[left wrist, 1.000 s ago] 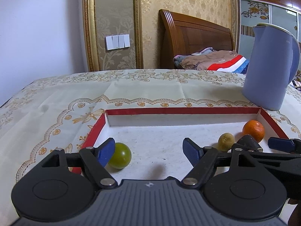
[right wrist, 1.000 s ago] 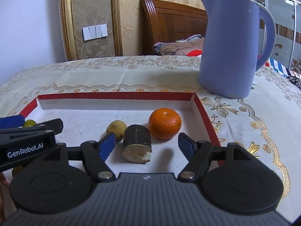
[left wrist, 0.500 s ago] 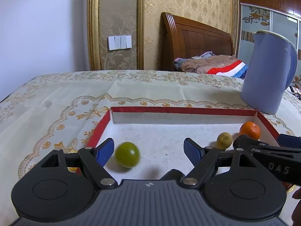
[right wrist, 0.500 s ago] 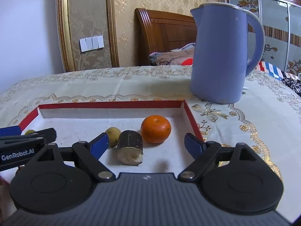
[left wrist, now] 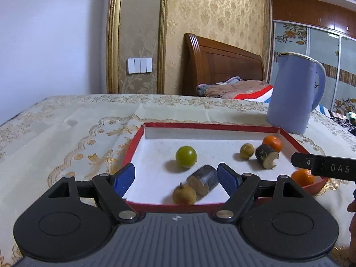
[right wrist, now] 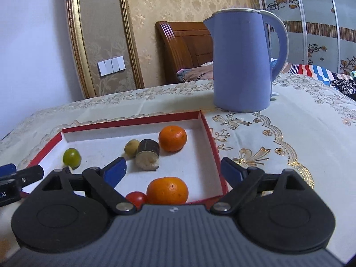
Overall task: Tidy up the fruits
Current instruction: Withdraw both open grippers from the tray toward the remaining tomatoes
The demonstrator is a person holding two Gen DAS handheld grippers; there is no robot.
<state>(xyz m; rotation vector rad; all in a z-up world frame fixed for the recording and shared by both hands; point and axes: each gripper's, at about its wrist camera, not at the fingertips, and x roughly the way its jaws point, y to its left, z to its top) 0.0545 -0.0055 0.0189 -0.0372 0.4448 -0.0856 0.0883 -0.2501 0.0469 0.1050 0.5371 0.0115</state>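
- Left gripper (left wrist: 176, 176): fingers are standing released above the near end of the tray (left wrist: 133, 145), gripping nothing.
- Right gripper (right wrist: 173, 170): fingers have just been spreading wider; nothing is being pressed between them.
- Inside the tray are lying a green fruit (left wrist: 186, 157), two tangerines (right wrist: 172, 138), two dark cut chunks (left wrist: 203, 179) and a small red fruit (right wrist: 136, 198).
- A kettle (right wrist: 241, 64) is standing on the surface (left wrist: 66, 133) beyond the tray.

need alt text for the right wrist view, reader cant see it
The open right gripper hangs empty over the near edge of a red-rimmed tray on a patterned tablecloth. The tray holds two oranges, a green fruit and a dark cut piece; a blue kettle stands behind.
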